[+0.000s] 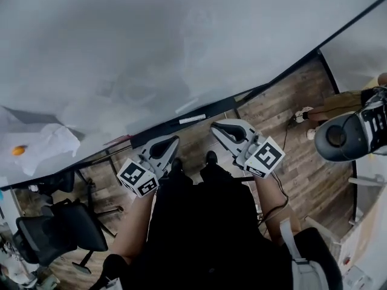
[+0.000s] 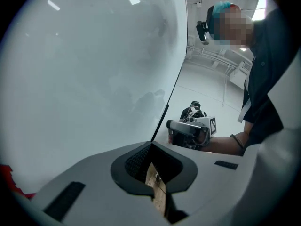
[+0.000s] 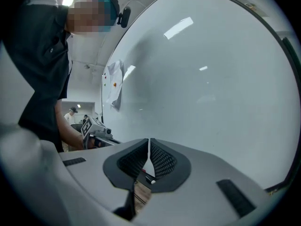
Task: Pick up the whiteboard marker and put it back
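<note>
"Firstly, the left gripper (image 1: 172,142): condition?" asks the clerk.

"Jaws closed pad to pad, clamping no item," the checker reads. "The left gripper view shows them meeting in a point in front of the whiteboard (image 2: 84,79), with a strip of wooden floor (image 2: 159,199) visible beneath. The gripper is held low before the person's dark trousers (image 1: 199,222), with its marker cube (image 1: 138,177) nearest the person."

"Right gripper (image 1: 217,128)?"

"Same class. Jaws drawn together to a hairline slit, with nothing held in it. In the head view its tips point at the tray ledge (image 1: 214,109) and sit close to it. Whether they touch it cannot be told."

"The whiteboard marker (image 1: 192,119)?"

"One pale, slim item lying flat along the dark tray ledge at the whiteboard's lower edge. In the head view it lies between the two grippers' tips and is apart from both. In the right gripper view a dark barrel with a white end (image 3: 149,180) shows below the jaws. Whether that is the same marker cannot be told."

"Sundries?"

"A red object (image 1: 118,139) on the tray's left part. A crumpled white sheet (image 1: 45,142) on the board, with an orange magnet (image 1: 19,150) on it. A black office chair (image 1: 54,228) on the floor at lower left."
</note>
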